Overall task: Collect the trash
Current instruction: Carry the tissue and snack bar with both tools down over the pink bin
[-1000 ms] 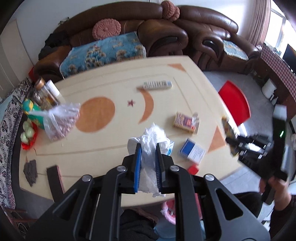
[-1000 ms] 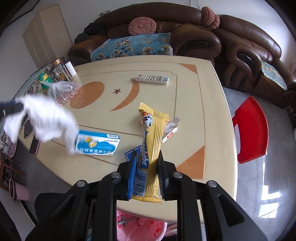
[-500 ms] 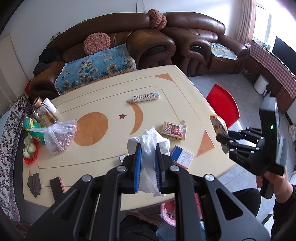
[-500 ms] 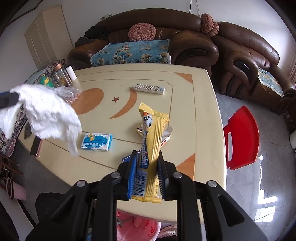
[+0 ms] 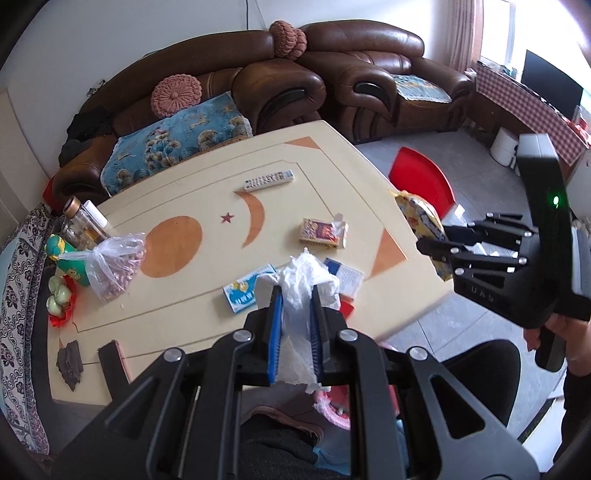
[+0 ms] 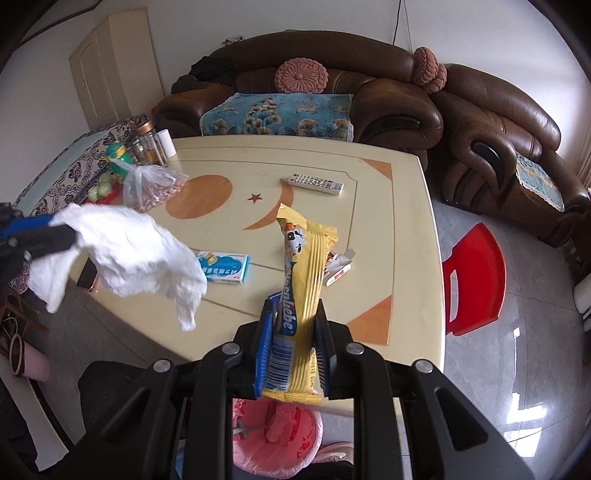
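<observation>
The left gripper [image 5: 295,310] is squeezed tight on a white tissue [image 5: 301,280], and the right gripper [image 6: 293,325] is squeezed tight on a yellow wrapper [image 6: 304,266] — both held up in the air over the near edge of the table [image 6: 391,206]. The step looks like carrying. Next, lower both over the pink bin [image 6: 280,439] below and let go.

Bright daylight pours from a window [image 5: 496,33] on the right, glaring off the glossy floor [image 6: 524,391]; fisheye edges curve and darken.
</observation>
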